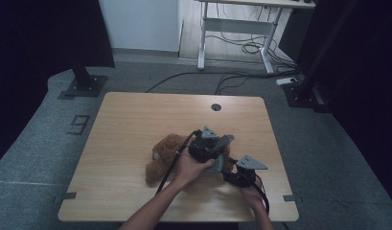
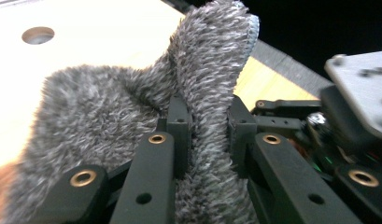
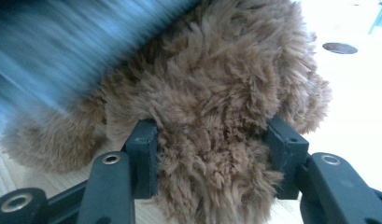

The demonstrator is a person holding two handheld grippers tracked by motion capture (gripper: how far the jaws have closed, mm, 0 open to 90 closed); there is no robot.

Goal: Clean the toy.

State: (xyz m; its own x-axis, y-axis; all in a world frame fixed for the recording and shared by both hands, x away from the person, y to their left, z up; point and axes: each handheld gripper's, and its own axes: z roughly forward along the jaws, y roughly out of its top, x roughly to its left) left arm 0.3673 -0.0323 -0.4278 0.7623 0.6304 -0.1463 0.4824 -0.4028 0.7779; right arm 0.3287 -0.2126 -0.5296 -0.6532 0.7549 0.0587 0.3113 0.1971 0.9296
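Observation:
A brown plush toy (image 1: 164, 154) lies on the wooden table (image 1: 136, 115), right of centre and near the front. Over its right part hangs a grey fuzzy cloth (image 1: 225, 142). My left gripper (image 1: 218, 152) is above the toy, shut on a raised fold of that grey cloth (image 2: 205, 70); in the left gripper view (image 2: 209, 126) both pads pinch the fold. My right gripper (image 1: 228, 174) comes in low from the front right. In the right gripper view (image 3: 212, 149) its pads press both sides of a furry brown limb (image 3: 212, 107) of the toy. A blurred blue-grey mass crosses that view's upper left.
A round cable hole (image 1: 216, 107) sits near the table's far edge. Beyond the table are a white-legged desk (image 1: 241, 28) with loose cables on the floor, and black stand bases at the left (image 1: 83, 86) and the right (image 1: 304, 93). Both forearms enter from the front edge.

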